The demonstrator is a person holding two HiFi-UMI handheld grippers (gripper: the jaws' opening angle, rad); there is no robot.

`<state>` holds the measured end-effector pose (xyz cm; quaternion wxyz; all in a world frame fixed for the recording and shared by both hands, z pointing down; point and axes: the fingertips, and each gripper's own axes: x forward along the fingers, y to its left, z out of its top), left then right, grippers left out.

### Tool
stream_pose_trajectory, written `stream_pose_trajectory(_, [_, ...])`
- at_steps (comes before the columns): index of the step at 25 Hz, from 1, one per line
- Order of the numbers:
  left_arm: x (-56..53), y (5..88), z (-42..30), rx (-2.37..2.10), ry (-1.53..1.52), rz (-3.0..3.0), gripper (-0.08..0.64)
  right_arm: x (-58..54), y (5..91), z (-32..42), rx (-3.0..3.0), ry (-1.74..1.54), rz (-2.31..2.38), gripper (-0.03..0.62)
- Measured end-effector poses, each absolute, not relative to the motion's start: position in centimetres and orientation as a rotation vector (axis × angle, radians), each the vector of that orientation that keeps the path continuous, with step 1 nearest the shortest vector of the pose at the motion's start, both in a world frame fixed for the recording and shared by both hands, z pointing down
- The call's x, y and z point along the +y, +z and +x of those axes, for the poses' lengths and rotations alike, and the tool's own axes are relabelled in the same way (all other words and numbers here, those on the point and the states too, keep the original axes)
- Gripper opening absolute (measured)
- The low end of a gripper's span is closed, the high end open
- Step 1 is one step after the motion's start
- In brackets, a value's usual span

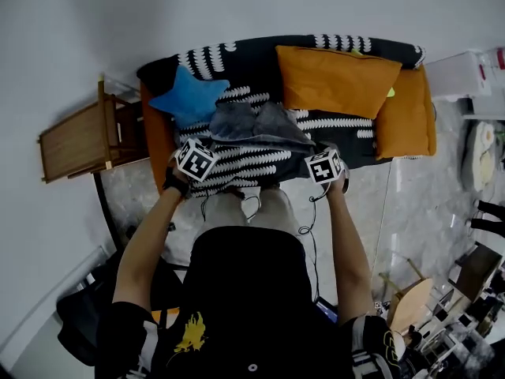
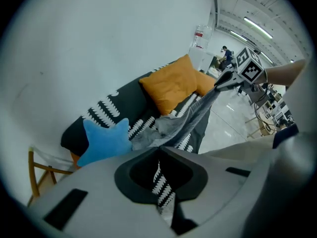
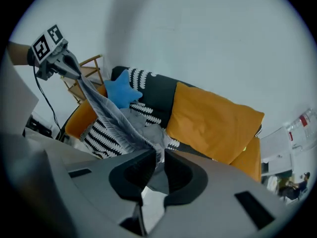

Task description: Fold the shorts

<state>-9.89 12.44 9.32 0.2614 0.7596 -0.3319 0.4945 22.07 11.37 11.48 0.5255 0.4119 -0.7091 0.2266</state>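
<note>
shorts (image 1: 262, 125) are grey, sofa cover (image 1: 237, 163) black with white stripes, star cushion (image 1: 189, 97) blue, pillow (image 1: 335, 79) orange.

Across the upper middle of the frame, the sofa (image 1: 237, 54) in its black-and-white patterned cover carries a blue star cushion (image 1: 189, 97) at its left, grey shorts (image 1: 256, 125) at centre, a large orange cushion (image 1: 335, 80) right of them, and a second orange cushion (image 1: 406, 113) at its right end.

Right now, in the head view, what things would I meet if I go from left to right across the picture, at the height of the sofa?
wooden chair → blue star cushion → grey shorts → large orange cushion → second orange cushion, at the sofa's right end
</note>
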Motion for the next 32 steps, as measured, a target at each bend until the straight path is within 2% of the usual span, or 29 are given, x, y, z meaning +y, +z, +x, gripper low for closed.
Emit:
stream_pose_trajectory(23, [30.9, 22.2, -10.5, -0.817, 1.336, 1.983, 0.021, 30.5, 25.3, 20.8, -1.644, 0.637, 0.985, 0.077])
stream_pose_trajectory(32, [35.5, 33.2, -9.9, -0.763, 1.388, 1.961, 0.021, 36.1, 36.2, 21.4, -1.657, 0.671, 0.987, 0.075])
